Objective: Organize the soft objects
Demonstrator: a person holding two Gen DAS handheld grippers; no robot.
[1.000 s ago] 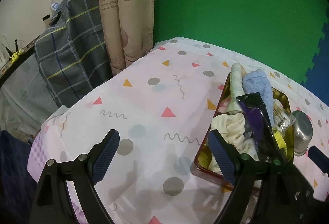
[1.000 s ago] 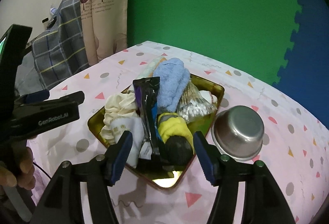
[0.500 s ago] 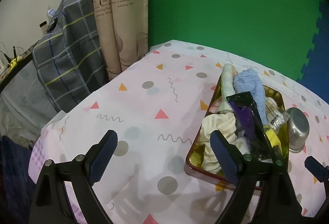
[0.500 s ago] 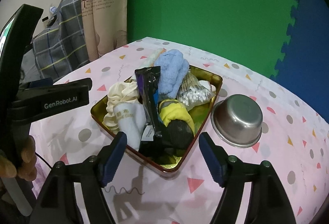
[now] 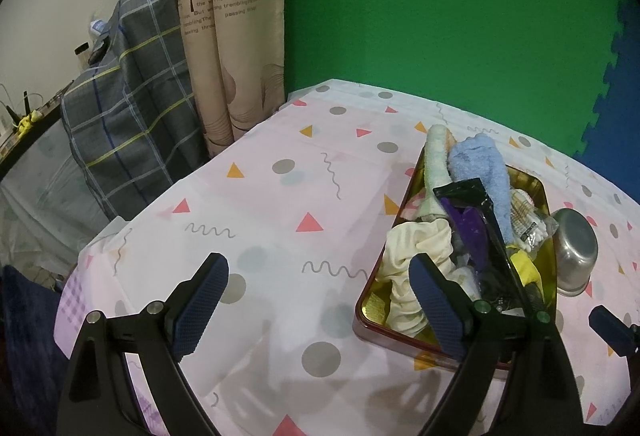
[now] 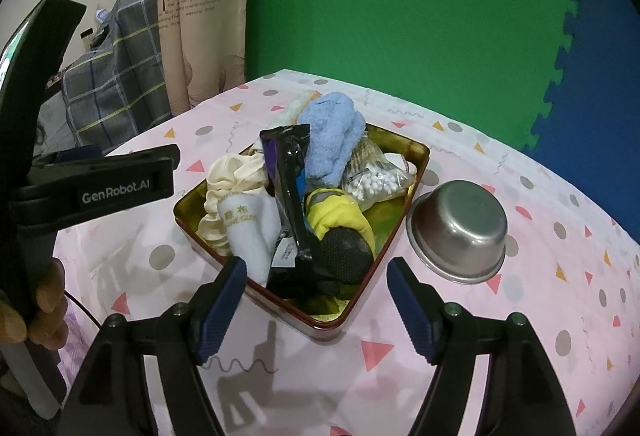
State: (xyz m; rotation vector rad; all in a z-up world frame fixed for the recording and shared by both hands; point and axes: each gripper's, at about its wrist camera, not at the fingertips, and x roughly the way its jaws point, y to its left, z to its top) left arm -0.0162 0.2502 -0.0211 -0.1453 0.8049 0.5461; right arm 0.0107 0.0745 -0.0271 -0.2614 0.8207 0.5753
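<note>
A gold tin tray [image 6: 416,156] [image 5: 534,182] holds a pile of soft things: a blue fluffy sock [image 6: 332,140] [image 5: 484,164], a cream cloth [image 6: 234,172] [image 5: 408,248], a white sock [image 6: 248,228], a yellow and black glove [image 6: 340,224], a black packet [image 6: 290,188] [image 5: 476,220] and a bag of cotton swabs [image 6: 376,184]. My right gripper [image 6: 316,296] is open and empty, just in front of the tray. My left gripper [image 5: 316,300] is open and empty, left of the tray above the tablecloth.
A steel bowl [image 6: 460,232] [image 5: 576,256] stands right of the tray. The pink patterned tablecloth [image 5: 260,204] covers the table. A plaid-covered object [image 5: 132,108] and a curtain [image 5: 228,36] stand beyond the table's left edge. A green wall [image 6: 400,4] is behind.
Both grippers have pulled back and risen a little from the tray. Both stay open and empty. Nothing in the tray has moved.
</note>
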